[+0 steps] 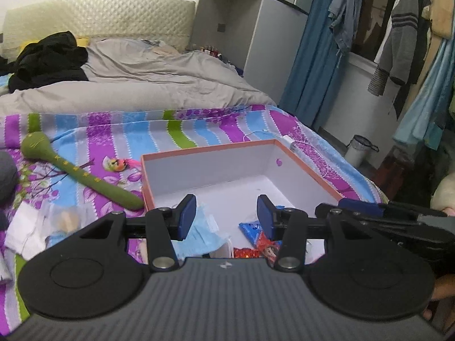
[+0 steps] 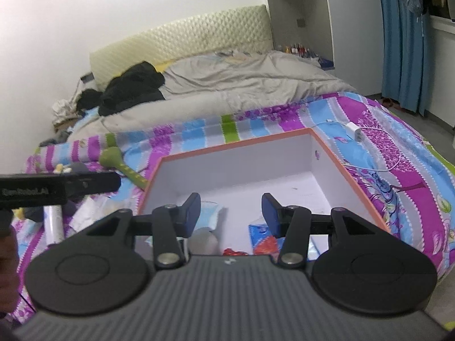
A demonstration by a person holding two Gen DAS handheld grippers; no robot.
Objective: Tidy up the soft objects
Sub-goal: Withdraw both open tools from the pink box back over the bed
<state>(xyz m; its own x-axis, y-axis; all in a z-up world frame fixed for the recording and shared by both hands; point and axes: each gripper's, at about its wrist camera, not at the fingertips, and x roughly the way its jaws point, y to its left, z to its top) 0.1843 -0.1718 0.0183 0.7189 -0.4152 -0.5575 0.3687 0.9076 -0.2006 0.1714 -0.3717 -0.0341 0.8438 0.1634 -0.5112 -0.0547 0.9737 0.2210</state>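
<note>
An orange-rimmed white box (image 1: 199, 153) (image 2: 236, 145) lies open on the striped bedspread. At its near end lie a blue face mask (image 1: 199, 236) (image 2: 212, 213), a blue-and-red packet (image 1: 257, 233) (image 2: 261, 237) and a red wrapper (image 1: 246, 253). Left of the box lies a green plush wand (image 1: 76, 173) (image 2: 125, 167), and beside it a small colourful toy (image 1: 115, 164). My left gripper (image 1: 226, 207) hovers over the box's near end, open and holding nothing. My right gripper (image 2: 231, 207) hangs beside it over the same end, also open and empty.
A grey duvet (image 1: 148, 79) and black clothes (image 1: 48, 59) cover the far half of the bed. A white charger with its cable (image 2: 355, 132) lies right of the box. White cloth (image 1: 42, 221) and a white tube (image 2: 52, 224) lie at the left. Hung clothes (image 1: 398, 42) and a bin (image 1: 359, 150) stand to the right.
</note>
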